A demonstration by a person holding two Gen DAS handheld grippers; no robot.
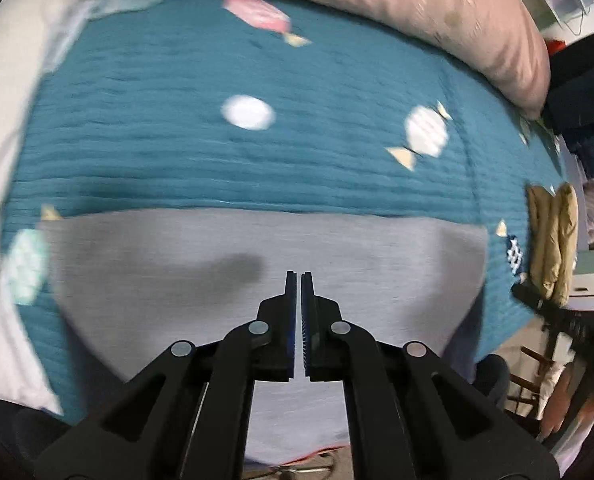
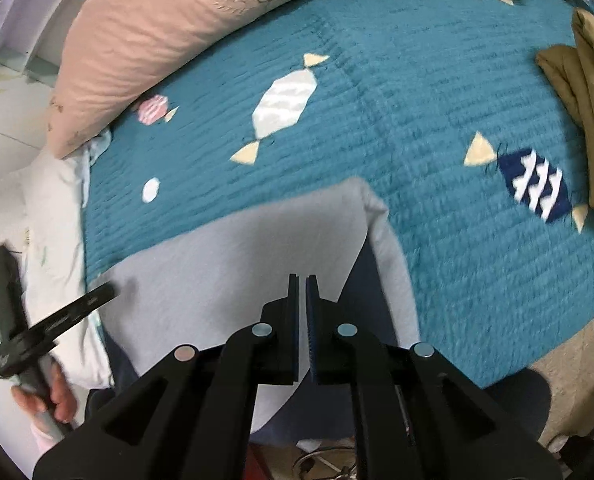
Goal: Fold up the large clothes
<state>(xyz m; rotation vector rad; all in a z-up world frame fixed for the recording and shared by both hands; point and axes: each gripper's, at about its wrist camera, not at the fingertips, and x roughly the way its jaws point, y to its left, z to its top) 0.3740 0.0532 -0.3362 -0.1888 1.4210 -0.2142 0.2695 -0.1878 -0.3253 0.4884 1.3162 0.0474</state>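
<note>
The left gripper [image 1: 299, 276] points down over a grey garment [image 1: 257, 248], its jaws closed with nothing between them. The right gripper [image 2: 301, 278] is likewise closed and empty, above the garment's folded right edge [image 2: 381, 216]. The garment lies flat on the near part of a teal blanket [image 1: 177, 148] printed with sweets. A pink pillow [image 2: 137, 40] lies along the far side, and a tan cloth [image 2: 589, 92] sits at the right. No writing can be read anywhere.

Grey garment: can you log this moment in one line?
grey garment: folded flat on teal blanket | left hand-held gripper: shut, empty | right hand-held gripper: shut, empty
</note>
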